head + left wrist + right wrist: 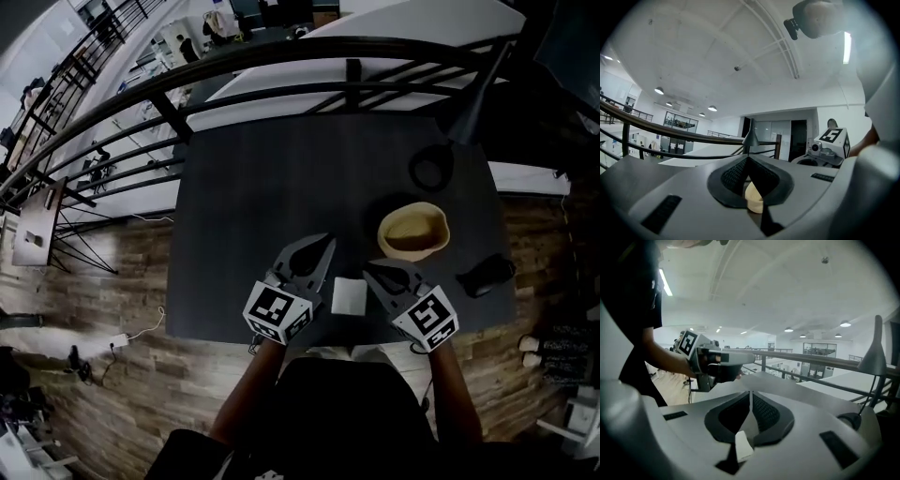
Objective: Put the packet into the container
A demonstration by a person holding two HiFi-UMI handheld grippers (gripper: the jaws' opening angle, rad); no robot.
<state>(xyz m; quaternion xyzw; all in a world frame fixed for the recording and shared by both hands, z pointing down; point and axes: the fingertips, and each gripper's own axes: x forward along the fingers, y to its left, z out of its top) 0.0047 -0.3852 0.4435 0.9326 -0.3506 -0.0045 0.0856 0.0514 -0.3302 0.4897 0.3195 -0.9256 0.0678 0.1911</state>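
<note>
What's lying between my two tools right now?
The white packet lies flat on the dark table, between the left tool and the right tool. The head view shows it.

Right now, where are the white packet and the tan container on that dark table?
white packet (349, 296): head view, middle of its top face.
tan container (412, 252): head view, on its near wall.

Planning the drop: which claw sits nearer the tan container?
The right claw, its tip just short of the container; the left claw sits farther off, on the other side of the white packet.
</note>
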